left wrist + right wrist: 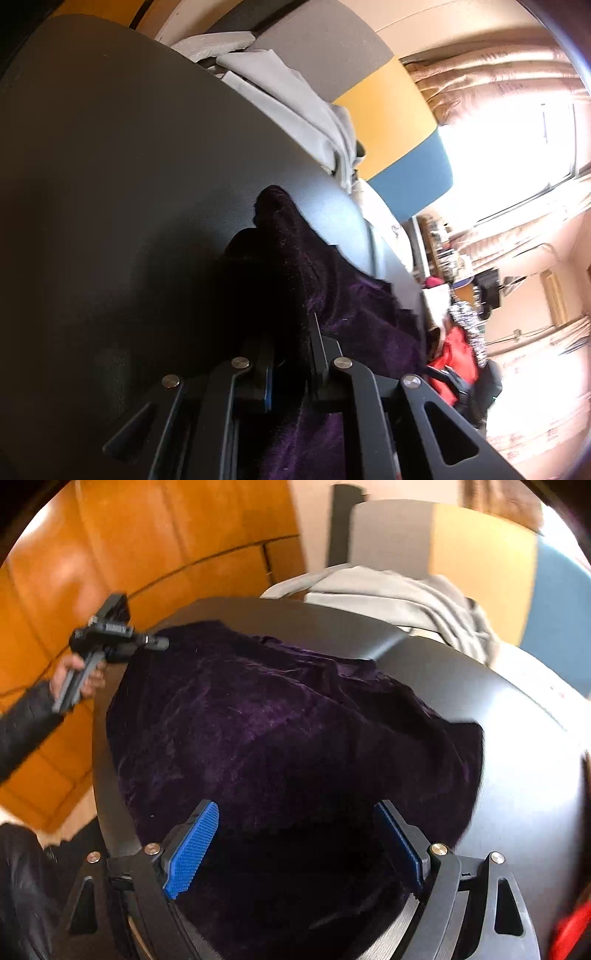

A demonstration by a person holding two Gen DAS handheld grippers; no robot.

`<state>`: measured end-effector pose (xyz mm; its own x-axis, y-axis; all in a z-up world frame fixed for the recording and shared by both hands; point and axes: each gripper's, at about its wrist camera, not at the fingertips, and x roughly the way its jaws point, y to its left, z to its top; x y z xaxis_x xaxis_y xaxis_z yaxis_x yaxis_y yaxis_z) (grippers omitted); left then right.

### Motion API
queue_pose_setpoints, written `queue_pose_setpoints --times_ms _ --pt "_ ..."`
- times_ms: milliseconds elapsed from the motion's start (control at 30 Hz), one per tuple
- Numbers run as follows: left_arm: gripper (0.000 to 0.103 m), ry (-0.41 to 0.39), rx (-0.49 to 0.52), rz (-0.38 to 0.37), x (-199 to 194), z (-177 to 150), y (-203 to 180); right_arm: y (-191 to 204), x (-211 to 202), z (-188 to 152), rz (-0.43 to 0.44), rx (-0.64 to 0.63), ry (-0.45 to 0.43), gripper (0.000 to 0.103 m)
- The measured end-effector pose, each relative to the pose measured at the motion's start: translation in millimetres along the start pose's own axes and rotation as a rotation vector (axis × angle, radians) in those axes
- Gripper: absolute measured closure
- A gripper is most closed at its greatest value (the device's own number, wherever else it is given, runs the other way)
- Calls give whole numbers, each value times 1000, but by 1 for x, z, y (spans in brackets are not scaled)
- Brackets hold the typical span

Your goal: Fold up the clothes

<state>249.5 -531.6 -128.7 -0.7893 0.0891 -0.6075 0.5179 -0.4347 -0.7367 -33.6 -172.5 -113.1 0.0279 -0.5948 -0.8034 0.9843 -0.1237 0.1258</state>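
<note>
A dark purple velvet garment [280, 723] lies spread over a round black table [498, 716]. My right gripper [295, 834] hovers open above its near part, blue pads [192, 845] wide apart with nothing between them. In the right wrist view my left gripper [159, 641], held by a hand in a black sleeve, pinches the garment's far left corner. In the left wrist view the left gripper [291, 343] is shut on a bunched fold of the purple garment [332, 288] that rises between its fingers above the table [129, 166].
A pile of grey clothes [406, 594] rests at the table's far edge, also seen as grey clothes [288, 99] in the left wrist view. Behind it stands a grey, yellow and blue panel [388, 110]. An orange wooden wall [129, 546] is at left. A red item [458, 354] lies beyond the table.
</note>
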Motion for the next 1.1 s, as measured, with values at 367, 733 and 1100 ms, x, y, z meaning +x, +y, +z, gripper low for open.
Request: queue_pose_setpoints --times_ms 367,733,1100 --pt "92 -48 -131 -228 1 -20 -80 -31 37 -18 2 17 24 2" --pt "92 -40 -185 -256 49 -40 -184 -42 31 -36 64 79 -81 0" --pt "92 158 -191 -52 195 -66 -238 -45 32 -27 140 122 -135 0"
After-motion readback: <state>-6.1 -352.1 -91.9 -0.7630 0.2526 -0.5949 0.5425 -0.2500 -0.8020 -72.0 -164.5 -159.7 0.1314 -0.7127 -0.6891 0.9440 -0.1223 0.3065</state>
